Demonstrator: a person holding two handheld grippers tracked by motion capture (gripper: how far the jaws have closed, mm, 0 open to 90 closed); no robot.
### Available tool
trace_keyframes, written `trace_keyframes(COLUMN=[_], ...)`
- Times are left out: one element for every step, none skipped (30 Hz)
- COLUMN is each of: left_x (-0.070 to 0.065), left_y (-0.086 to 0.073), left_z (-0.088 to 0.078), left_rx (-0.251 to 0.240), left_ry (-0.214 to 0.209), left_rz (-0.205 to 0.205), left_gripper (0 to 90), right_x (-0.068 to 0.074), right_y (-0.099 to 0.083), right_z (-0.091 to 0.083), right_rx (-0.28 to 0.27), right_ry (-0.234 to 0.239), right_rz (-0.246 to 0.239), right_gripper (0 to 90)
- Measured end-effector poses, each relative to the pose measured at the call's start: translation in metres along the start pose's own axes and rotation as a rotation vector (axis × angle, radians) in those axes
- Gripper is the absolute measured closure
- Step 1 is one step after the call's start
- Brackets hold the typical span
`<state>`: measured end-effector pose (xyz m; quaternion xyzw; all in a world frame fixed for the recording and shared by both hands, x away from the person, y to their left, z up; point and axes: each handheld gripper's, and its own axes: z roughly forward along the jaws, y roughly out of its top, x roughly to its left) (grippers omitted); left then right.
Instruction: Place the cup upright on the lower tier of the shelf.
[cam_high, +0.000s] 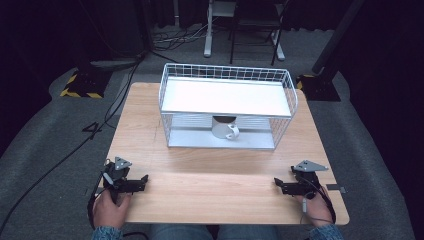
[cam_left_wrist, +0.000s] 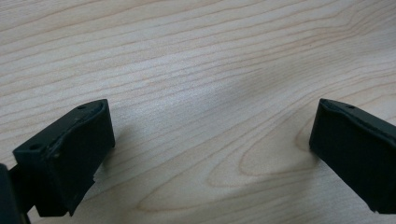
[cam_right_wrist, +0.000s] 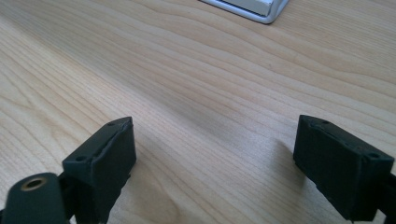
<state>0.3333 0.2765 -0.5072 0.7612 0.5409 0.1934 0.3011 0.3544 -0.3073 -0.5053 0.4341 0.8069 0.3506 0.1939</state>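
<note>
High view: the white mug (cam_high: 226, 130) sits on the lower shelf of the wire rack (cam_high: 226, 95), mid-table, well away from me. Near the front edge my left gripper (cam_high: 141, 181) and right gripper (cam_high: 279, 184) rest apart on the wooden table (cam_high: 210, 175), both spread wide, holding nothing.

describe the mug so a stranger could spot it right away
At the far middle of the light wooden table stands a white wire rack with two shelves. On its lower shelf, under the white top board, sits a small white ceramic mug, handle facing the person. It is the one item in the rack.
</note>
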Motion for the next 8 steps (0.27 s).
trace_keyframes(left_x=[0.0000, 0.0000, 0.0000, 0.0000, 0.0000, 0.0000, 0.0000, 0.0000], left_y=[0.0000, 0.0000, 0.0000, 0.0000, 0.0000, 0.0000, 0.0000, 0.0000], left_z=[0.0000, 0.0000, 0.0000, 0.0000, 0.0000, 0.0000, 0.0000, 0.0000], left_rx=[0.000, 0.000, 0.000, 0.000, 0.000, 0.000, 0.000, 0.000], left_ry=[0.000, 0.000, 0.000, 0.000, 0.000, 0.000, 0.000, 0.000], left_rz=[0.000, 0.000, 0.000, 0.000, 0.000, 0.000, 0.000, 0.000], left_gripper=[0.3, 0.3, 0.3, 0.3, 0.3, 0.3, 0.3, 0.3], right_x=[0.0000, 0.0000, 0.0000, 0.0000, 0.0000, 0.0001, 0.0001, 0.0002], right_y=[0.0001, 0.0002, 0.0001, 0.0001, 0.0002, 0.0001, 0.0001, 0.0001], right_z=[0.0001, 0.0003, 0.0002, 0.0002, 0.0003, 0.0003, 0.0002, 0.0003], right_rx=[0.000, 0.000, 0.001, 0.001, 0.001, 0.001, 0.001, 0.000], right_ry=[-0.002, -0.003, -0.003, -0.003, -0.003, -0.003, -0.003, -0.005], right_rz=[0.000, 0.000, -0.001, -0.001, 0.000, 0.000, 0.000, 0.001], right_gripper=[13.0, 13.0, 13.0, 13.0, 13.0, 13.0, 13.0, 12.8])
